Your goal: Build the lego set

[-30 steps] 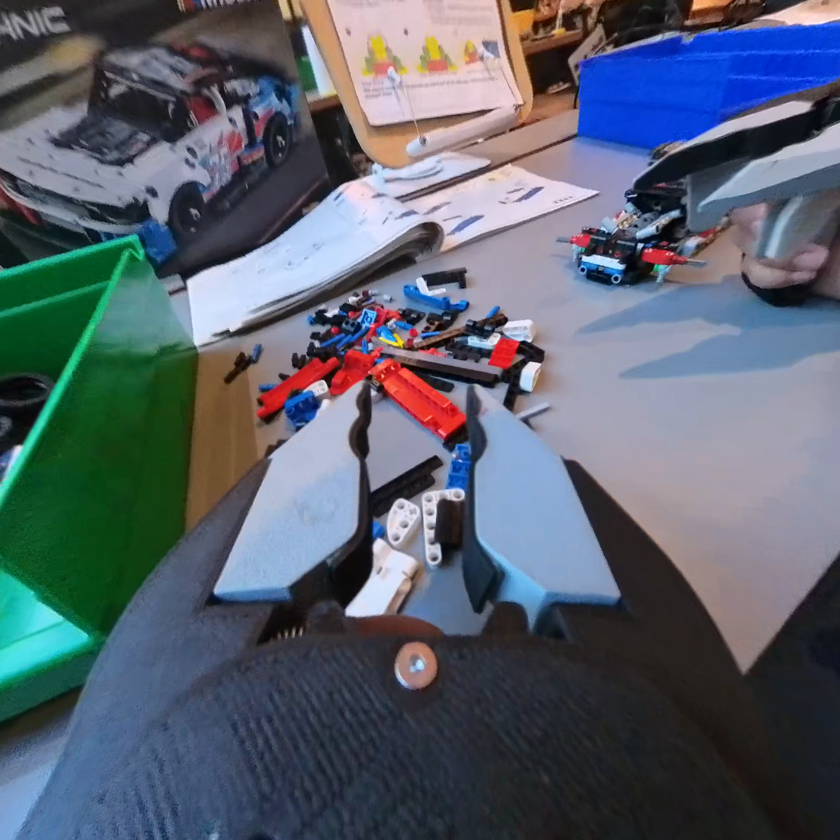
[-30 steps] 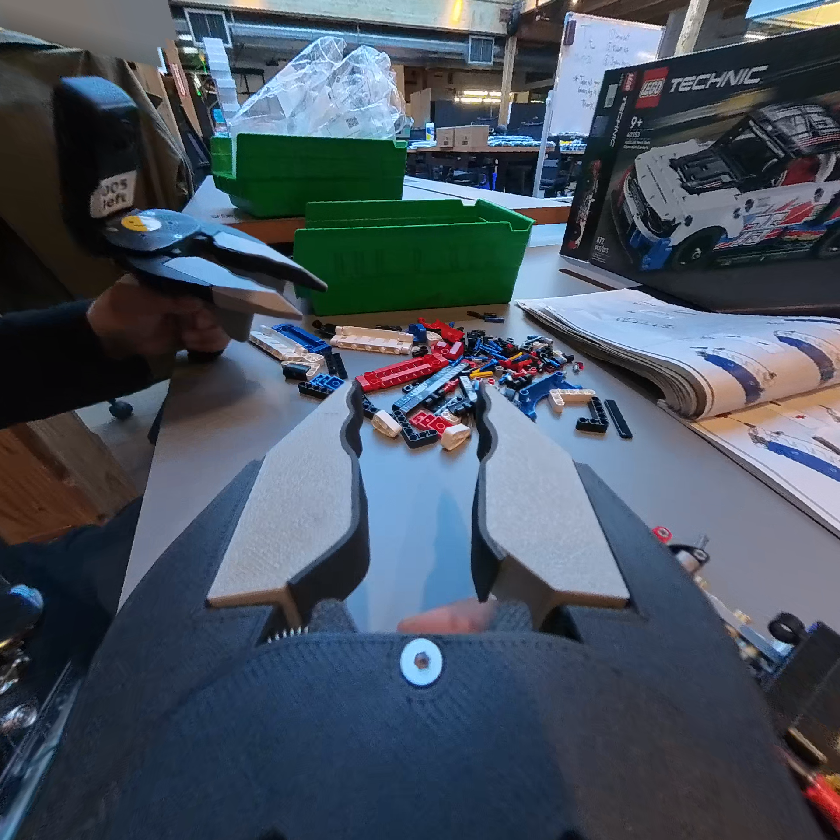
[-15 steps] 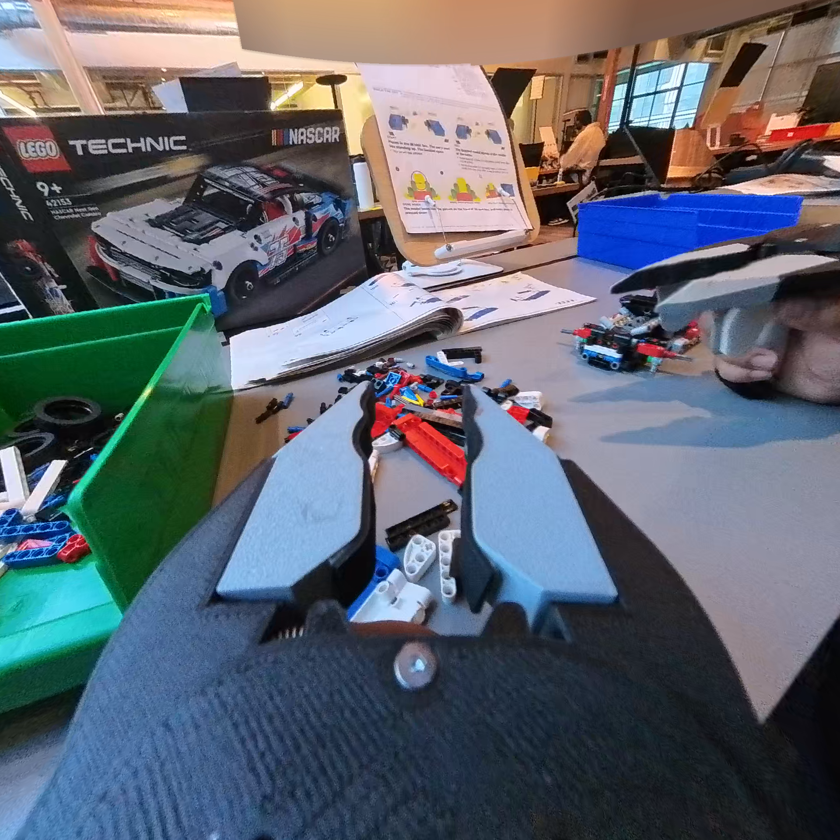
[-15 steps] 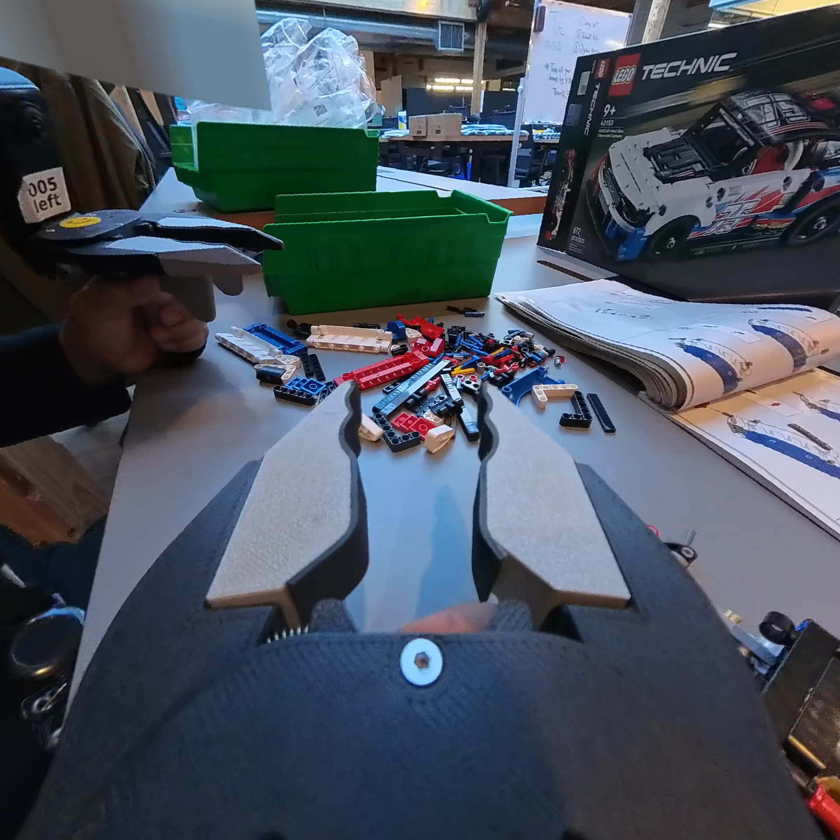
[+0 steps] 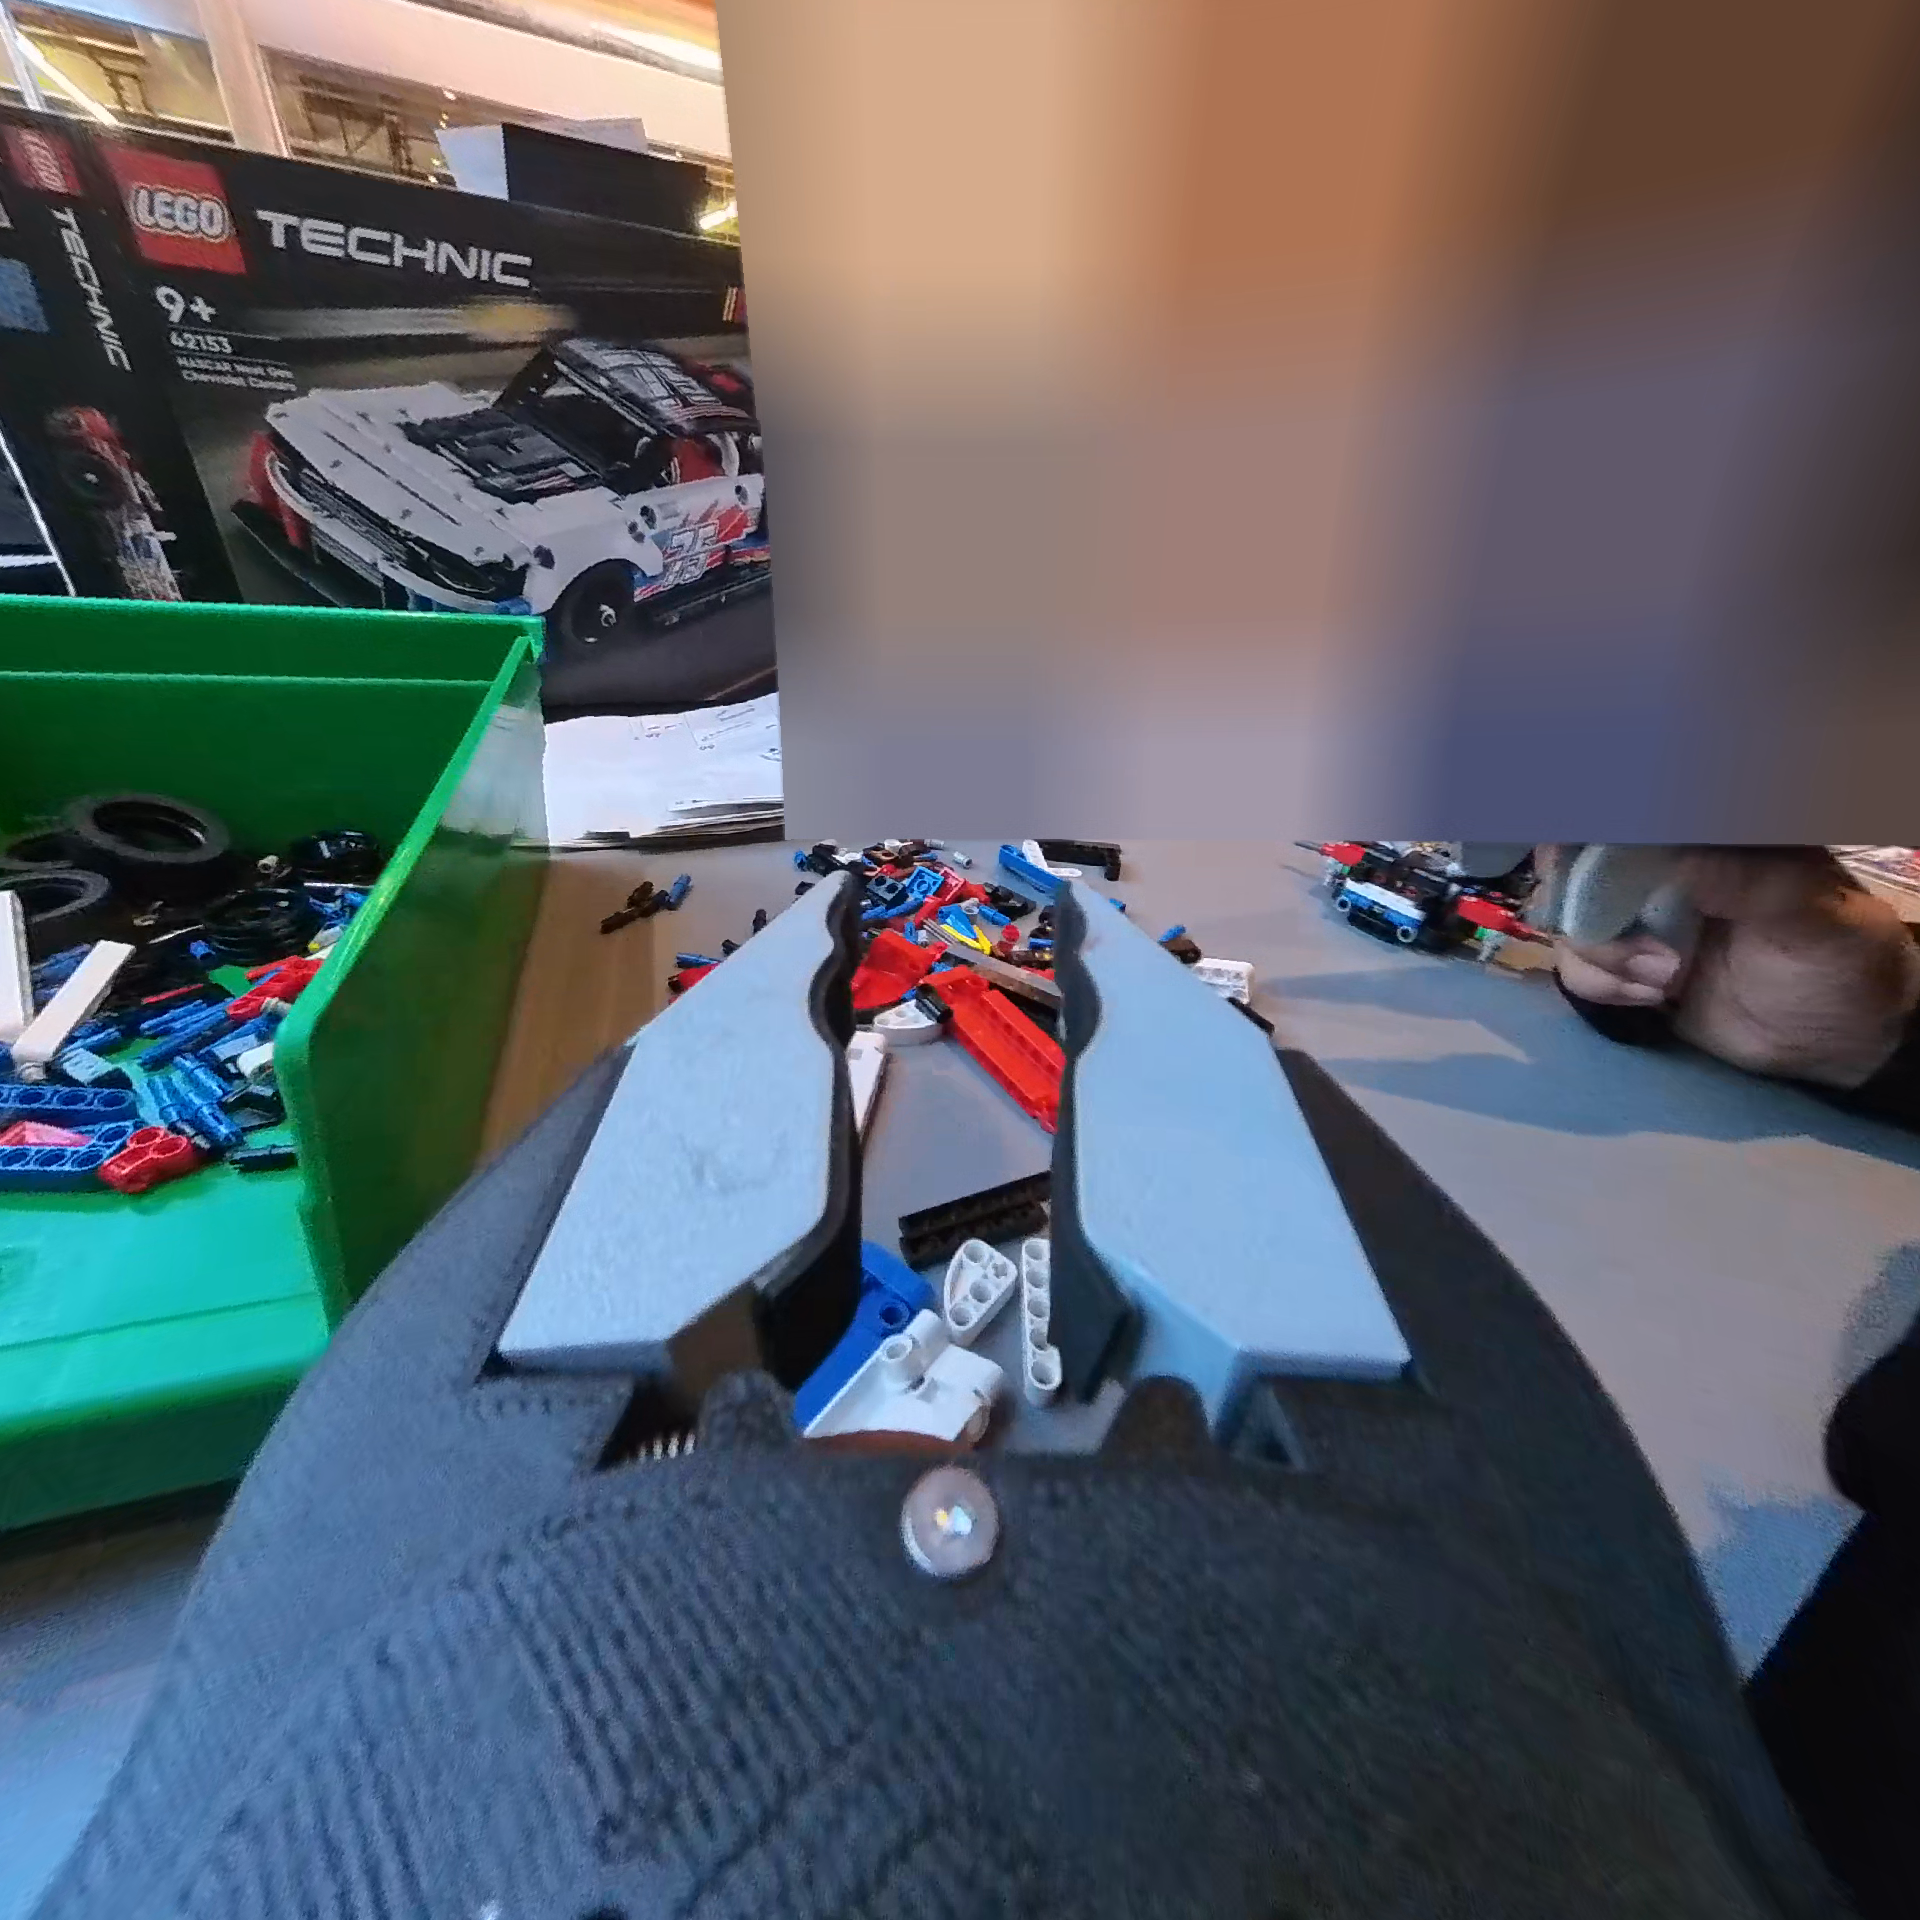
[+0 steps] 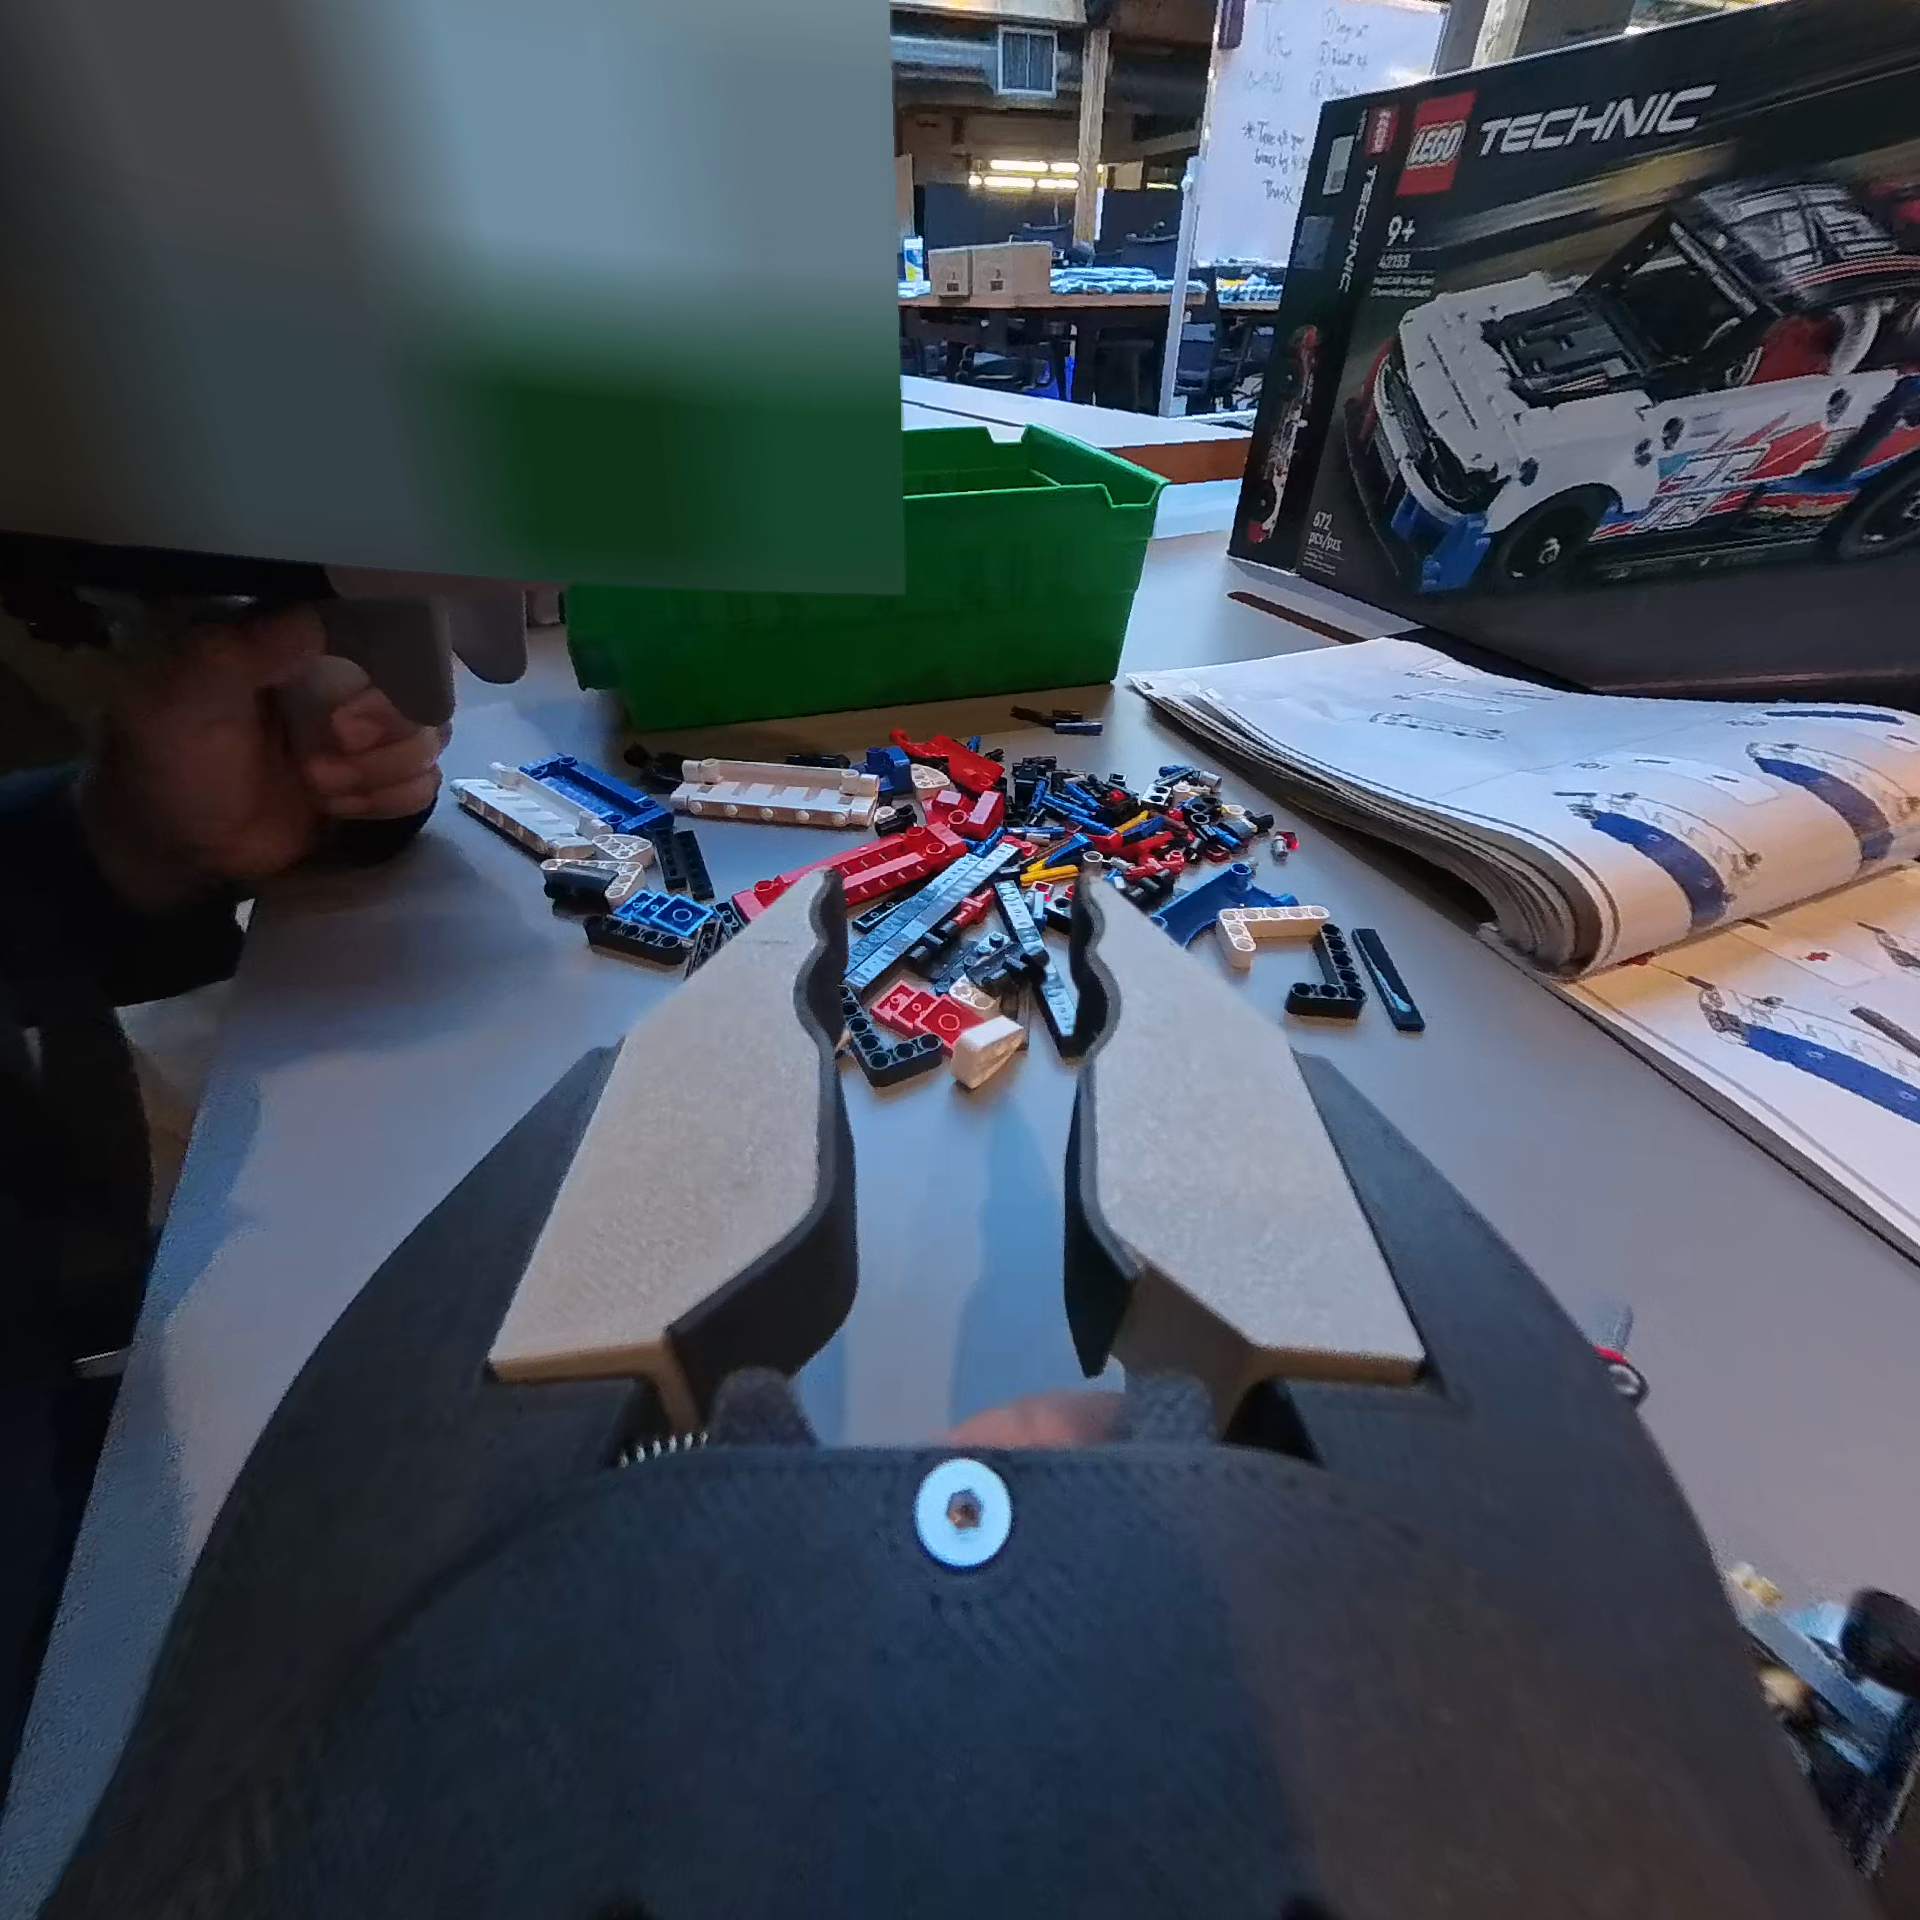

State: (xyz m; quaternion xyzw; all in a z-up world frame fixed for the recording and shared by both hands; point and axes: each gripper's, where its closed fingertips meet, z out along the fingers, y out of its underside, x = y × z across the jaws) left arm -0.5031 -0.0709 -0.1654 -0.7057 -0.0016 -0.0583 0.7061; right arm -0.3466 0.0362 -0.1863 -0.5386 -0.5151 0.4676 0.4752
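Grey surface [image 6: 1558, 1195] carries everything. At the left stands a green bin [image 5: 395, 935] holding tyres and small parts. Beside it hovers the left tool [image 5: 951, 914], its jaws spread and empty, above a loose pile of red, blue, black and white bricks [image 6: 966, 883]. Opposite, the right tool [image 6: 951, 914] is likewise spread and empty. Farther right lie an open instruction booklet [image 6: 1558, 831], the set's box [image 6: 1610, 364] and a partly built car chassis [image 5: 1403, 904].

A grey table [image 6: 1558, 1195] holds a pile of loose bricks [image 6: 977, 873] in the middle. A green bin [image 6: 935, 623], an open booklet [image 6: 1558, 821] and a big box [image 6: 1621, 364] sit on it too. A small half-built car [image 5: 1403, 894] stands apart from the pile.
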